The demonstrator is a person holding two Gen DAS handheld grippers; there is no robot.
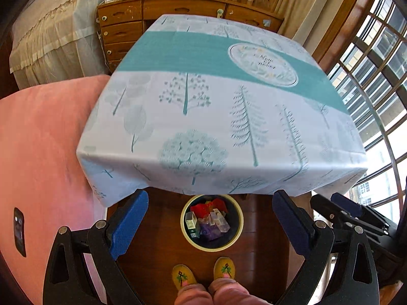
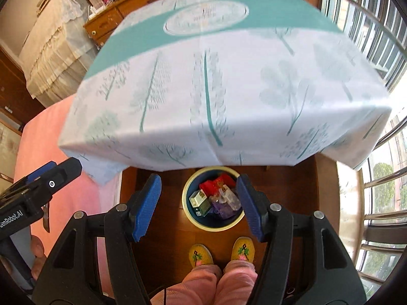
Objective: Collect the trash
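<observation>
Trash sits piled in the round bin [image 1: 211, 221] down on the wooden floor [image 1: 157, 254], just in front of the cloth-covered surface [image 1: 216, 117]. Red wrapper, small boxes, a purple packet and clear plastic are all heaped inside, and the same pile shows in the right wrist view of the bin [image 2: 213, 200]. The left gripper [image 1: 209, 222] hangs above the bin, jaws spread wide and holding nothing. Same story for the right gripper [image 2: 199, 207]: jaws apart, empty, the bin showing between its blue pads [image 2: 147, 207]. Each tool pokes into the other's view, the right one at the left camera's right edge, the left one at the right camera's left edge. Yellow embroidered slippers [image 1: 203, 273] stand just beside the bin on the near side. Pink bed [image 1: 43, 152] to the left, window [image 1: 376, 89] to the right, wooden dresser [image 1: 178, 17] beyond the surface.
</observation>
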